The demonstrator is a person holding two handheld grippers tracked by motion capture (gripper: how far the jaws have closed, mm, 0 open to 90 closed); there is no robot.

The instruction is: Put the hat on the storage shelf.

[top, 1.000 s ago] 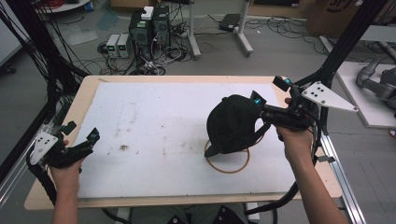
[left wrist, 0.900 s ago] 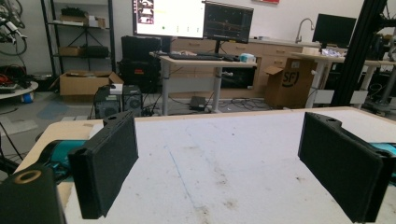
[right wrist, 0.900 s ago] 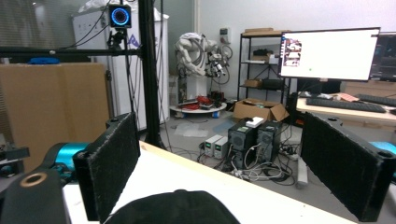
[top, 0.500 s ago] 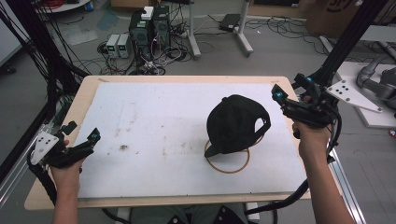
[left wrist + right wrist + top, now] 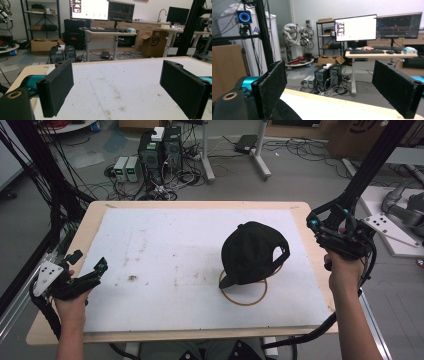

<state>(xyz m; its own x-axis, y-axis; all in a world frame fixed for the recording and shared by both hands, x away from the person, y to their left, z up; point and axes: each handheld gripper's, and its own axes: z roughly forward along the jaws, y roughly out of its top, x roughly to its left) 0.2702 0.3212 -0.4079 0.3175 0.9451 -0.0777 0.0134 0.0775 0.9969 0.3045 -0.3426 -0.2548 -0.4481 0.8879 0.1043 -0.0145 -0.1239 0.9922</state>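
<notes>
- Since the earlier frame, we have drawn the right tool [image 5: 325, 232] back off the black cap [image 5: 252, 252] to the tabletop's [image 5: 165, 240] right edge.
- Cap rests over the ring [image 5: 245, 295]; placement looks done.
- Both tools, including the left tool [image 5: 92, 272], stand apart, empty.

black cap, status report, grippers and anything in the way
Left gripper open, at near left edge. Right gripper open, off the black cap. Cap sits over a ring.
</notes>
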